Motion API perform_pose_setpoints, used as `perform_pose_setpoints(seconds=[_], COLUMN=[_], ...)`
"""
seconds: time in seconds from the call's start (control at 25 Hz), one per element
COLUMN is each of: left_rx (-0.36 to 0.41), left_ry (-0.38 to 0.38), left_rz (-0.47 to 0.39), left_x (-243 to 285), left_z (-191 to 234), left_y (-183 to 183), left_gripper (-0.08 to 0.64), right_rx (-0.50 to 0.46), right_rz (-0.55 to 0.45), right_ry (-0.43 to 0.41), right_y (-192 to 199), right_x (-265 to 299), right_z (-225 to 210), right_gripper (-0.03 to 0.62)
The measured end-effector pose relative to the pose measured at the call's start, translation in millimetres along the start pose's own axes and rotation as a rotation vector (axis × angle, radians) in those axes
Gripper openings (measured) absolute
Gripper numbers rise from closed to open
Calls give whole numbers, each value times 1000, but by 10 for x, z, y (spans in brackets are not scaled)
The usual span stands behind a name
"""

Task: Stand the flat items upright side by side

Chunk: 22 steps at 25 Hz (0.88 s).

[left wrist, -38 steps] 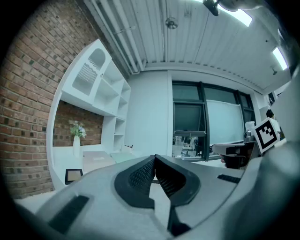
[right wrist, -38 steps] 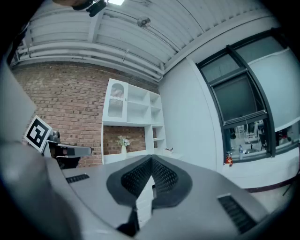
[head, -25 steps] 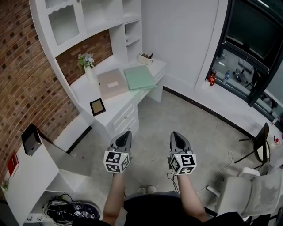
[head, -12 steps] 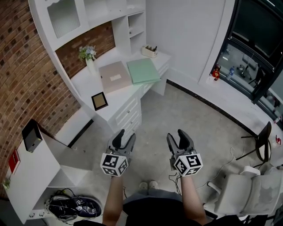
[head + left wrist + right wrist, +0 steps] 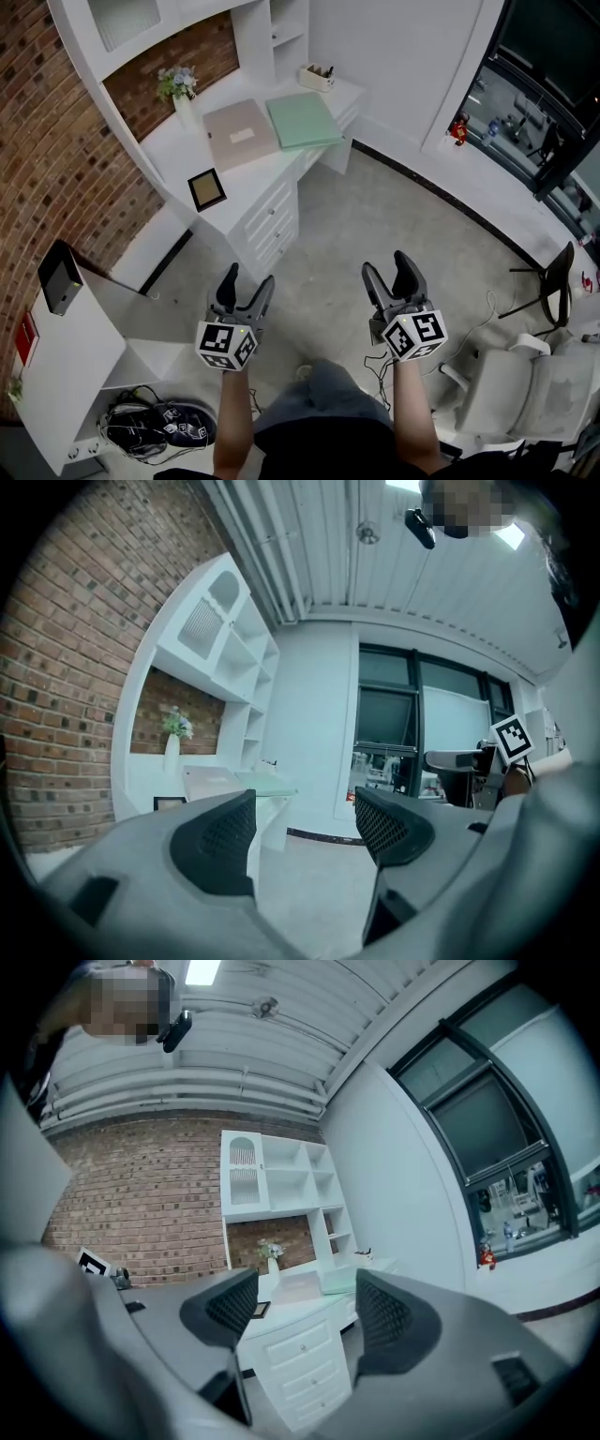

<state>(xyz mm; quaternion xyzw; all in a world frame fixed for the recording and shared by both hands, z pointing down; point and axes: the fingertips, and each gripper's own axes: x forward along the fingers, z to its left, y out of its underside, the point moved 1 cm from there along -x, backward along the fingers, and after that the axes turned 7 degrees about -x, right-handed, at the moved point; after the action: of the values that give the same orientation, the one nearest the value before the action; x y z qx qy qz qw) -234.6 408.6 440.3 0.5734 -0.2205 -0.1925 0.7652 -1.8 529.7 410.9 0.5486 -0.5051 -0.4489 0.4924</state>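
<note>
Two flat folders lie side by side on the white desk (image 5: 234, 202): a beige one (image 5: 239, 134) and a green one (image 5: 303, 120). Both show small in the right gripper view, beige folder (image 5: 298, 1287) and green folder (image 5: 339, 1280). My left gripper (image 5: 246, 280) and right gripper (image 5: 392, 269) hang over the floor, well short of the desk. Their jaws have just been opening; both stand open with nothing between them. In the left gripper view the desk (image 5: 202, 782) is far off behind the left gripper (image 5: 305, 819).
On the desk stand a vase of flowers (image 5: 181, 91), a small dark picture frame (image 5: 206, 188) and a pen holder (image 5: 317, 76). White shelves rise behind it. A white chair (image 5: 525, 394) is at right, a white cabinet (image 5: 66, 356) at left, a bag (image 5: 155, 429) on the floor.
Both grippers went from shut to open. The left one moved left and lower in the picture; the view shifted so the desk sits higher in frame.
</note>
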Motion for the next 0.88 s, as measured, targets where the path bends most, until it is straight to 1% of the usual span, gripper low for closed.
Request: perform_pose_setpoints(seconds=[0.16, 0.36, 0.56, 0.72, 0.88], left_rx=[17, 41, 54, 65, 63], left_ry=[7, 12, -18, -47, -91], left_rz=[-27, -81, -113, -121, -114], left_x=[2, 150, 421, 726, 1136], left_z=[86, 191, 408, 628, 969], left_y=[-121, -402, -578, -633, -627], left_gripper=[302, 304, 304, 304, 305], right_rx=[-24, -54, -66, -55, -44], right_rz=[-25, -72, -102, -125, -126], right_ry=[1, 3, 0, -6, -37], right_y=[-116, -341, -440, -436, -348], right_x=[89, 286, 592, 987, 1622], right_z=[42, 33, -84, -280, -483], right_gripper=[305, 305, 305, 305, 305])
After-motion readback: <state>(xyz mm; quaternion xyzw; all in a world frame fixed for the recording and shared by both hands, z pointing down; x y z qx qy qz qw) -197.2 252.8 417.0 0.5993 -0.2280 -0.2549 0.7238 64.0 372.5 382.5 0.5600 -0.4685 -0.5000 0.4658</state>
